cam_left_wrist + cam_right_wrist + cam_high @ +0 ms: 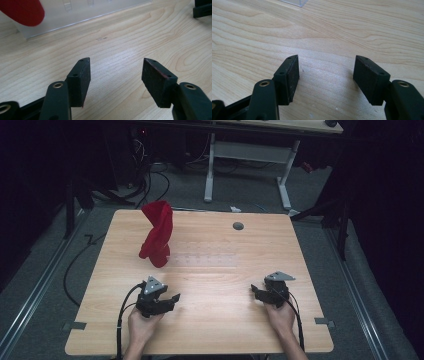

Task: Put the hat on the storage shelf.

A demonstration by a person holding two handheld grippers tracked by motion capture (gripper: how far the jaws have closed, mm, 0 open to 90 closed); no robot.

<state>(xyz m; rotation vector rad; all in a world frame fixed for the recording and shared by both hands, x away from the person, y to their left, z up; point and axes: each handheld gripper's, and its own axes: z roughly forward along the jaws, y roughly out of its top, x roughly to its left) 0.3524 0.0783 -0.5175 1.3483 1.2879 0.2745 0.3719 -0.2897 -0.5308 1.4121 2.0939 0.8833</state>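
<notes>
From the high view, your left gripper (167, 296) and right gripper (260, 292) both rest low over the near half of the table (215, 330), well apart from each other. The red cloth (158, 236) stands bunched and upright at the far left, draped on the left end of a clear plastic rack (205, 259) that is hard to make out against the wood. Nothing is held. The cloth looks top-heavy, so a sideways pull could drag the light rack along or tip it.

In the left gripper view, your jaws are spread wide over bare wood, with nothing between them. A rounded fold of the cloth (23, 11) hangs at the upper left, in front of the rack (82, 11). The rack's near edge lies between you and the cloth; come in low and you would likely knock it before the pads reach fabric. The other gripper (203, 10) sits at the far right.

In the right gripper view, these jaws are also spread and empty, pointing at bare table. Only a corner of the rack (293, 2) peeks in at the top. Since it is nearly invisible here, reaching across could clip it unnoticed.
</notes>
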